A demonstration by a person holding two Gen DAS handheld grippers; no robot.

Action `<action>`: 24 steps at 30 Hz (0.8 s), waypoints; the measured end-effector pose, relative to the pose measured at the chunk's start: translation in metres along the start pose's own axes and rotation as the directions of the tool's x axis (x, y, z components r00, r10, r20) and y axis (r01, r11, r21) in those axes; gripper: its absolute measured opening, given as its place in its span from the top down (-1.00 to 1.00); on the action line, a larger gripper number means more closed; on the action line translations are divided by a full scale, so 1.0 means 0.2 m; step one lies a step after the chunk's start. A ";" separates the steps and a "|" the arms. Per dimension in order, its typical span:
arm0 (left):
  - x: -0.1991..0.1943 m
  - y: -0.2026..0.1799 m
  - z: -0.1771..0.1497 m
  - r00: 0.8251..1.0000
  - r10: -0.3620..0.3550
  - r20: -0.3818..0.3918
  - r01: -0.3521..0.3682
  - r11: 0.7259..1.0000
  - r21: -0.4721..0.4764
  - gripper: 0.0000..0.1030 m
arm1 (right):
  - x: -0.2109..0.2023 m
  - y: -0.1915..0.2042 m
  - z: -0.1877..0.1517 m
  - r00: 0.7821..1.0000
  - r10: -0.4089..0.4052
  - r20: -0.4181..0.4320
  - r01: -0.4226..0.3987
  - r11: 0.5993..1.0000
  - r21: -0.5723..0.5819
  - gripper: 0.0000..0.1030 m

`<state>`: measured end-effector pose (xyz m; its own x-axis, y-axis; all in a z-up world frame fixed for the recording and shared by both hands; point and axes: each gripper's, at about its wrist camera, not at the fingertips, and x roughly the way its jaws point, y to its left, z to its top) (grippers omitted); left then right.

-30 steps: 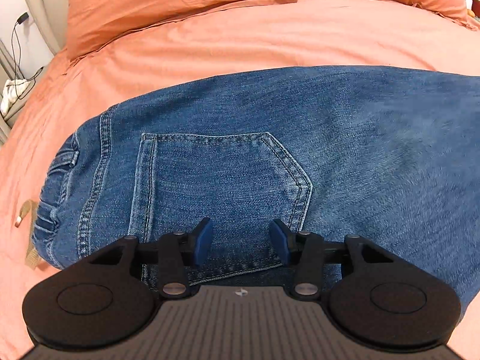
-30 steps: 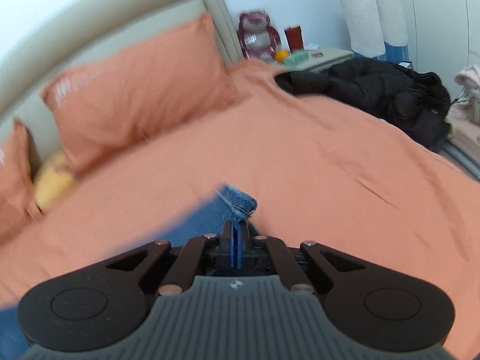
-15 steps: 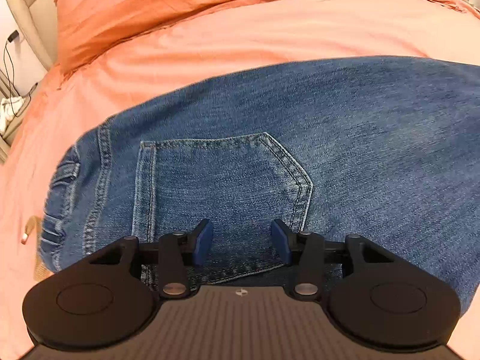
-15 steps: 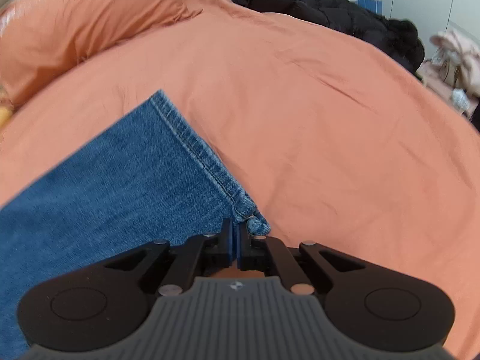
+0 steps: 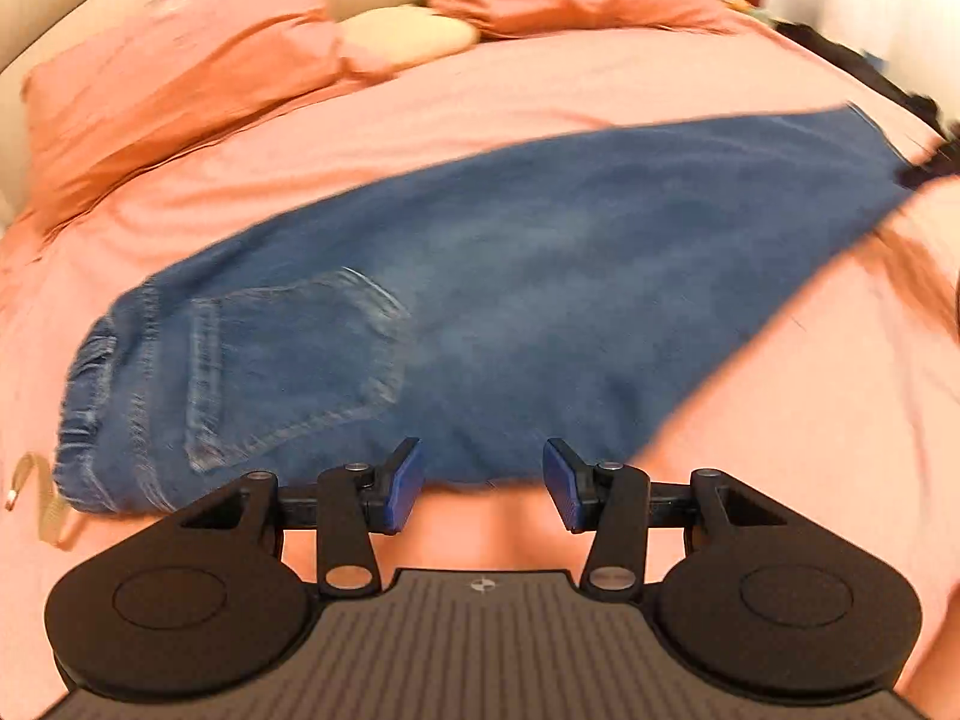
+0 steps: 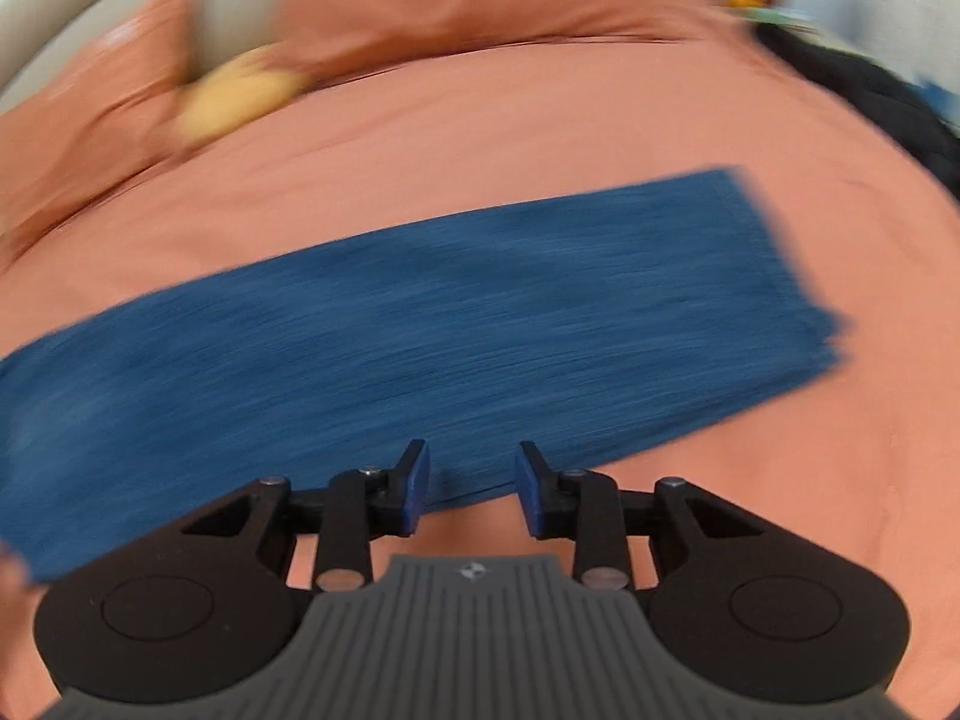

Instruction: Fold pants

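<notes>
A: Where are the blue denim pants point(image 5: 540, 276) now?

B: Flat on the bed with the orange sheet point(image 5: 780, 450), stretched sideways: waistband and back pocket point(image 5: 288, 372) at the left, hem point(image 6: 774, 252) out to the right. They look folded lengthwise already, one leg on the other, though blur hides the edges.

A: And the grippers?

B: The left gripper point(image 5: 483, 483) has its jaws wide apart, with nothing between them, just short of the pants' near edge. The right gripper point(image 6: 471, 489) has narrower jaws that are opening; the leg's near edge lies just beyond the tips, not pinched.

A: So what is left?

B: I judge the crosswise folds remain: hem to waistband, then probably once more.
</notes>
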<state>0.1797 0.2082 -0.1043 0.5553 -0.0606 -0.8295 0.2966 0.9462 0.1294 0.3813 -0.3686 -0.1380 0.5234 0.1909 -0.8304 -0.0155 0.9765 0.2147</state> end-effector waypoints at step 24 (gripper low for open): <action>-0.15 0.79 -0.48 0.997 0.053 0.056 -0.017 0.857 -0.515 -0.06 | 0.25 1.70 -0.66 0.964 0.266 -0.001 -0.213 0.770 -0.602 0.71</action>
<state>0.1357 0.3906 -0.1102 0.6129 -0.0281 -0.7897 -0.1552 0.9756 -0.1552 0.2885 -0.0133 -0.1740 0.4997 0.4436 -0.7440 -0.6362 0.7709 0.0323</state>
